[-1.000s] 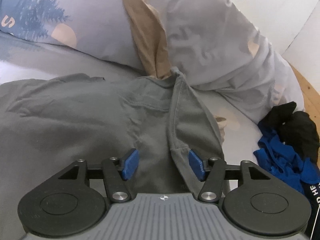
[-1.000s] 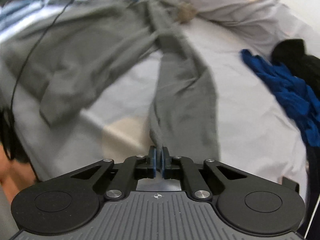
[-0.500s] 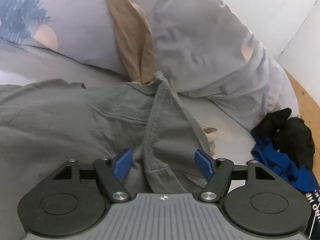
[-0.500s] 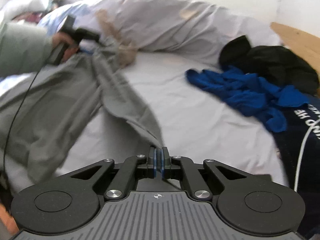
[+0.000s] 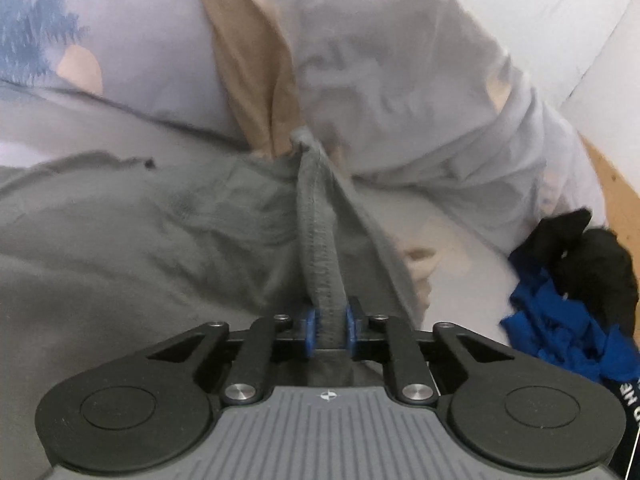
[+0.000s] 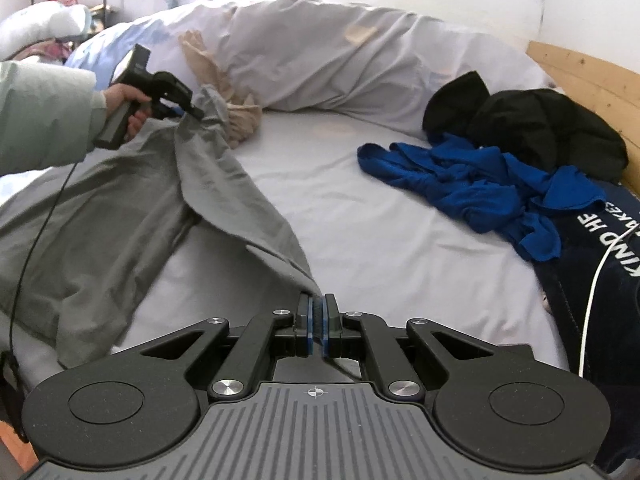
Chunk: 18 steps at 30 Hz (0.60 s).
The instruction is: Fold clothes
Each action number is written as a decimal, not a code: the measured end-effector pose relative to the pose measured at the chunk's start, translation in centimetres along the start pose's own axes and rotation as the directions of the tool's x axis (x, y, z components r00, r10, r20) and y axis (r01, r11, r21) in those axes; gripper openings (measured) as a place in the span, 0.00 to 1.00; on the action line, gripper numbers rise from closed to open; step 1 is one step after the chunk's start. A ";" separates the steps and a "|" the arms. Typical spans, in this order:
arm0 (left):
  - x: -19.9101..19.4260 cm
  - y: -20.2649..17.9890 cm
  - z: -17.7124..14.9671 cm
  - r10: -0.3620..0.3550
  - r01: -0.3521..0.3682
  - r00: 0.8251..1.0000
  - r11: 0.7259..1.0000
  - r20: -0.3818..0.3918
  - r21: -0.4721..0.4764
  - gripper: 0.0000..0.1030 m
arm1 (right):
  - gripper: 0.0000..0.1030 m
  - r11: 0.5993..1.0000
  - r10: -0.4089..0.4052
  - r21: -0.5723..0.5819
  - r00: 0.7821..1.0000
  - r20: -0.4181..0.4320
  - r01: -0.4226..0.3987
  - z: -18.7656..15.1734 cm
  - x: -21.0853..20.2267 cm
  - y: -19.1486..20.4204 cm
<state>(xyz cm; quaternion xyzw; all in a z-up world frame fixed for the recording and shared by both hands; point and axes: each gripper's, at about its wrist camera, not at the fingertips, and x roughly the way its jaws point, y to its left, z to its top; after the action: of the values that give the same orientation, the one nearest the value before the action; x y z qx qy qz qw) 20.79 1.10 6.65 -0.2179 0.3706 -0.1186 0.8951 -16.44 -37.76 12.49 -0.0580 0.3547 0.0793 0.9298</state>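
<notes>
White bedding covers the bed, with a rumpled pale duvet heaped along its far side and a wooden headboard at the far right.

At the far left of the right wrist view, a person's pale green sleeve reaches in, the hand grasping the handle of the left gripper. Its jaws have just been closing and now pinch a stitched hem of the grey shirt; in the left wrist view the blue pads press that hem from both sides, the strip running taut away from the left gripper toward the duvet. A tan garment lies crumpled just beyond the held hem, against the duvet.

The grey shirt spreads over the left half of the bed. One fold of it slopes from the far hem down to the near middle, where the right gripper clamps its corner; those jaws stand closed on the cloth, though how much fabric sits between the pads is hard to judge.

Right of the shirt lies bare sheet, then a blue garment in a loose heap, touching a black garment beyond it. Nearest on the right lies a dark navy garment with white lettering, a white cable across it.
</notes>
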 end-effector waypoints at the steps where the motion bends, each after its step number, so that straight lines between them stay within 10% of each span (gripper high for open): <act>1: -0.2 -0.2 0.2 -0.012 0.012 1.000 1.000 0.012 -0.007 0.14 | 0.05 1.000 -0.002 0.002 1.000 0.004 0.002 0.1 -0.1 0.0; 18: 7.6 -10.7 4.3 -0.012 0.012 0.999 1.000 0.042 0.003 0.12 | 0.05 0.977 -0.173 0.137 0.982 0.071 0.163 2.1 1.6 -11.5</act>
<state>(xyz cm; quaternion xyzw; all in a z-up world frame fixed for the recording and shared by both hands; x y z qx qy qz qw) 28.63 -9.81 9.90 -0.2215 0.3504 -0.1199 0.9021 -11.74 -48.53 13.52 -0.0237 0.3142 -0.0206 0.9488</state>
